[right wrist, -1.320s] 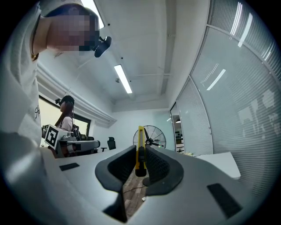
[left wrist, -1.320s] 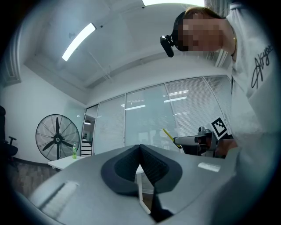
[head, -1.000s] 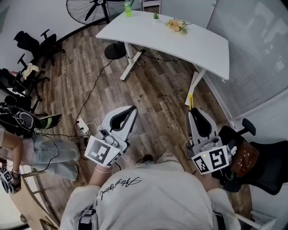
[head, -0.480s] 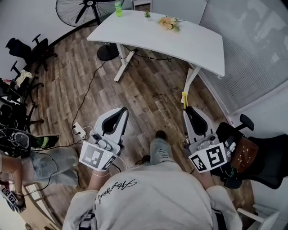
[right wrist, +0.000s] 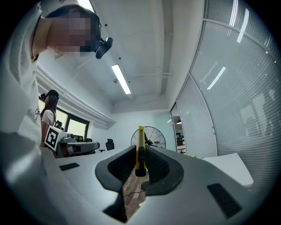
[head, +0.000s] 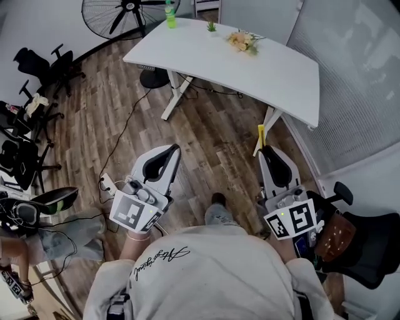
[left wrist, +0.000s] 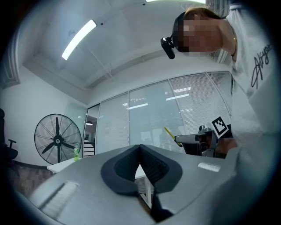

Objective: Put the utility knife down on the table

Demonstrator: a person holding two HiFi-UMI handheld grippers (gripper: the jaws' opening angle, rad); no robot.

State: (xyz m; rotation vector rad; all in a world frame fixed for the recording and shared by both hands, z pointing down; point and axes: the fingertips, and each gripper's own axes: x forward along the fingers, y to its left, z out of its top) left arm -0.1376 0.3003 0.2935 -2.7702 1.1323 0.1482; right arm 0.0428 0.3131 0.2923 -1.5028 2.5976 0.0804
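One tool [head: 267, 152], right, tight on utility knife [right wrist: 140, 145]

The right gripper [right wrist: 141, 148] clamps the yellow utility knife [right wrist: 140, 134] upright, a fan [right wrist: 156, 136] behind.

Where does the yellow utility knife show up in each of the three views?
Head view: the utility knife juts from the tip of the right gripper, right of centre.
Left gripper view: a thin yellow sliver right of centre, slanting up from the right gripper.
Right gripper view: upright at centre, clamped between the jaws.
Shared landmark: the standing fan.
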